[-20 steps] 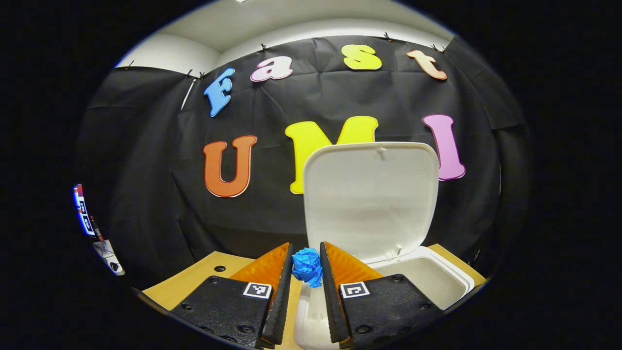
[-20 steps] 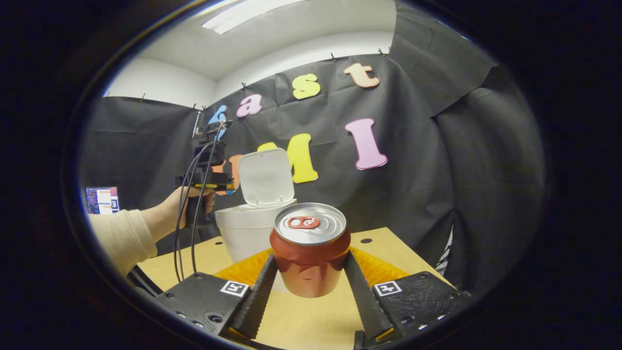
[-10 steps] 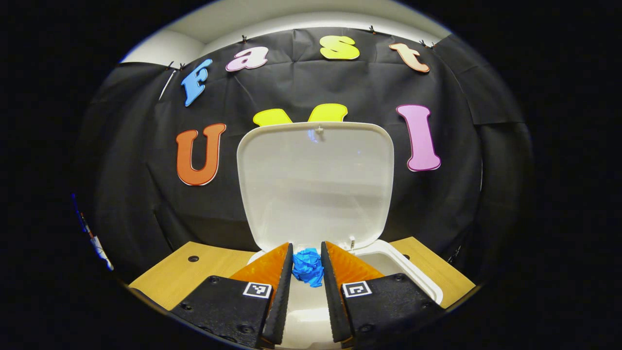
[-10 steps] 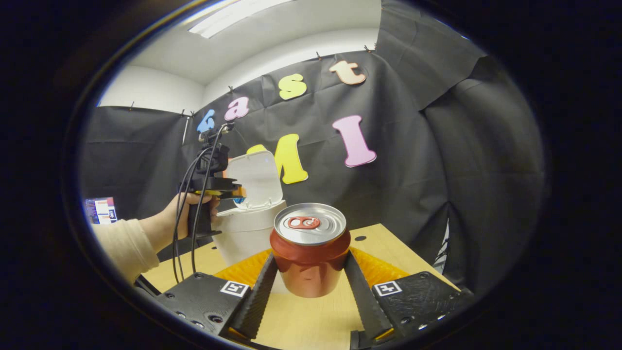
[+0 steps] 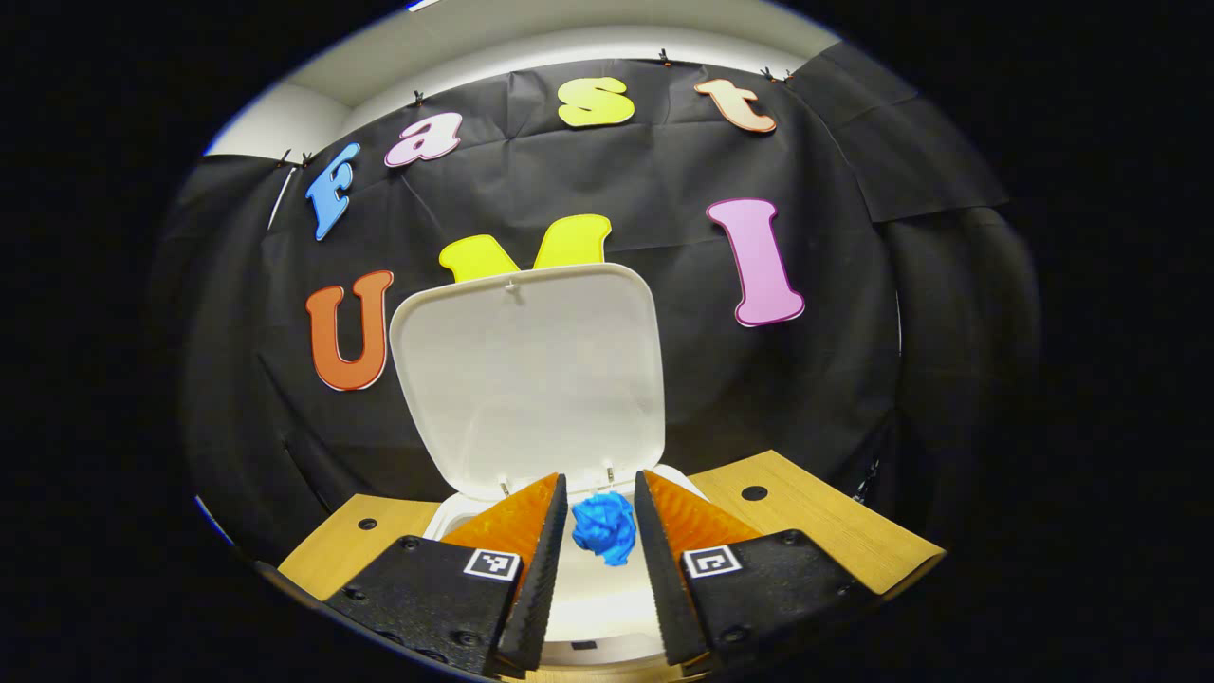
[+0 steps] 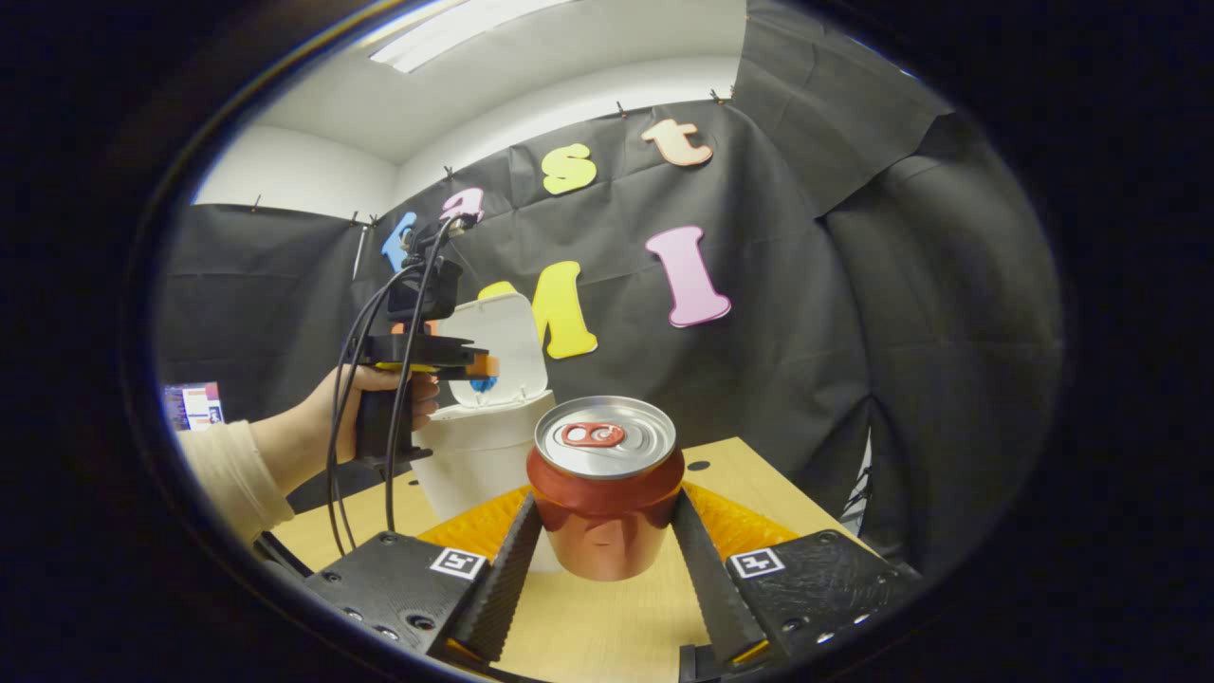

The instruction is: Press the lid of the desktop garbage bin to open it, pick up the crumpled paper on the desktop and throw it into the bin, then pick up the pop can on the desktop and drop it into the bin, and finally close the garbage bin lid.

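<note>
We see the blue crumpled paper [image 5: 604, 526] between the fingers of the left hand-held gripper [image 5: 597, 531], directly above the open mouth of the white bin [image 5: 607, 607], whose lid [image 5: 526, 379] stands upright behind it. Whether both fingers press on the paper we cannot tell; the gap looks slightly wider than the ball. We judge that release needs only a straight drop. In the right gripper view, the right hand-held gripper [image 6: 605, 545] is clamped on the red pop can [image 6: 605, 493], held upright above the counter [image 6: 749, 484], with the bin ahead and to its left.
</note>
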Available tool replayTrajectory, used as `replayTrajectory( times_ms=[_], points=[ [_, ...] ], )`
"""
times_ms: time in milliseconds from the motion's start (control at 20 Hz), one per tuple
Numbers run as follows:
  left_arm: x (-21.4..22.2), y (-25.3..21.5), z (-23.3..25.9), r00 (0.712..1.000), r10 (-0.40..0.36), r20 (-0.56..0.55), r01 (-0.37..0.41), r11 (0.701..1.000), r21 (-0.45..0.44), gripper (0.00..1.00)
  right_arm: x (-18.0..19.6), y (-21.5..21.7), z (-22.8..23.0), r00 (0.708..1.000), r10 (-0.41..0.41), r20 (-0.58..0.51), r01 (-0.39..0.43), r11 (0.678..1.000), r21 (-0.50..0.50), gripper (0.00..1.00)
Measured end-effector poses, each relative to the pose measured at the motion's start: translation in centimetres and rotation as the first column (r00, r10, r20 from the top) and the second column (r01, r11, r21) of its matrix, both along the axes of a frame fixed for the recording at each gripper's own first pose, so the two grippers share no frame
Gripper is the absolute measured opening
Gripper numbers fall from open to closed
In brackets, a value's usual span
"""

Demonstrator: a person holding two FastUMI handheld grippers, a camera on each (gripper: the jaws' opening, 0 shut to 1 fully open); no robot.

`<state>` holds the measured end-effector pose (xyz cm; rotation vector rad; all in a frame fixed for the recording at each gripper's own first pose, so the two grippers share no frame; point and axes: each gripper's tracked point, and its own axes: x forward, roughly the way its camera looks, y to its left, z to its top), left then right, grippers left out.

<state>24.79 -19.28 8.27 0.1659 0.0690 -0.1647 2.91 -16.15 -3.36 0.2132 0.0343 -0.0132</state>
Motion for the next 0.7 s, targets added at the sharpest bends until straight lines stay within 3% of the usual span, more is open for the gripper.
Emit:
replayTrajectory(
  times_ms=[50,150,250,300,400,700],
  points=[
    [-0.7,0.3,0.3,1.0,0.028,0.013,-0.028,1.0,0.012,0.56,-0.1,0.5,0.2,1.0,0.003,0.003,-0.003,1.0,-0.012,0.78],
    [-2.3,0.9,0.5,0.998,0.055,0.016,-0.055,0.998,0.027,0.78,-0.3,1.2,0.5,1.0,0.003,0.012,-0.003,0.999,-0.039,0.78],
    [-5.1,1.6,0.8,0.997,0.06,0.043,-0.061,0.998,0.027,0.9,-0.7,2.0,0.6,1.0,0.008,0.021,-0.007,0.998,-0.069,0.78],
    [-6.3,2.6,0.3,0.996,0.083,0.036,-0.084,0.996,0.038,0.88,-1.2,2.4,1.0,0.999,0.016,0.042,-0.013,0.997,-0.075,0.78],
    [-8.5,4.4,-0.7,0.993,0.114,0.024,-0.114,0.993,0.018,0.95,-1.5,2.9,1.7,0.997,0.019,0.069,-0.014,0.997,-0.078,0.78],
    [-15.3,10.7,-4.5,0.988,0.149,-0.03,-0.152,0.98,-0.128,0.95,-1.9,2.7,1.3,0.999,0.027,0.045,-0.023,0.995,-0.101,0.78]
  ],
)
